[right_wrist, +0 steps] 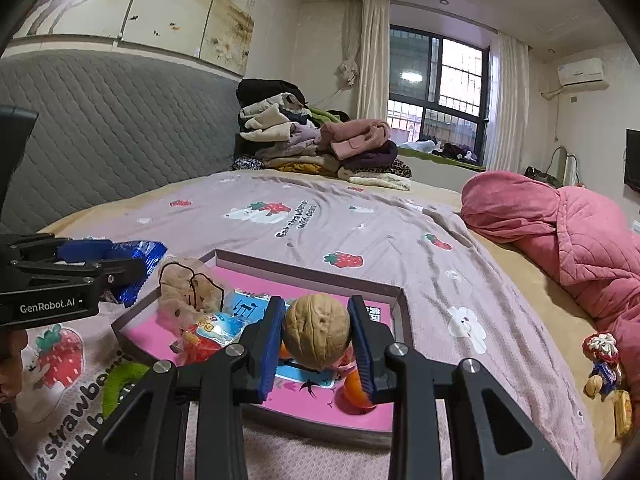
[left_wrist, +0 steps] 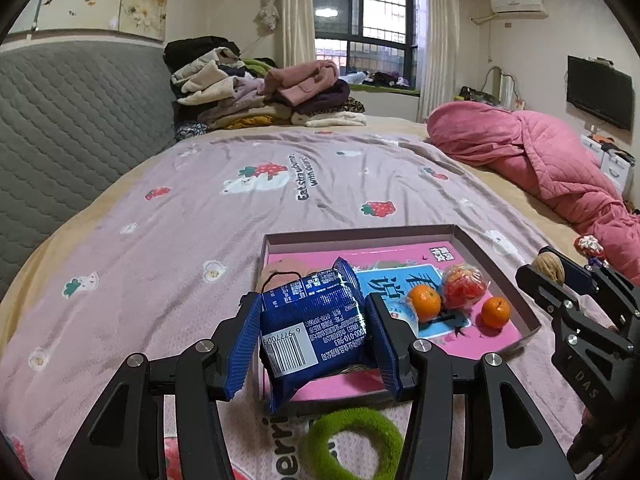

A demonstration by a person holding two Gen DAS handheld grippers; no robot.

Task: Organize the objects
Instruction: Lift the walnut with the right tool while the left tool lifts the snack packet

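Both grippers loaded over tray on bed.
L gripper clamps blue snack packet above tray near edge; R gripper pinches walnut over tray (2 oranges, plush inside); green ring on blanket beside tray.

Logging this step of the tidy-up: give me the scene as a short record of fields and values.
surface: bed with strawberry blanket
container: shallow pink tray, open, on the blanket
left tongs: shut on blue snack packet, held at the tray's near edge
right tongs: shut on walnut, held above the tray
in tray: two oranges, red wrapped snack, beige plush item
outside tray: green ring on the blanket, near side; small doll to the right
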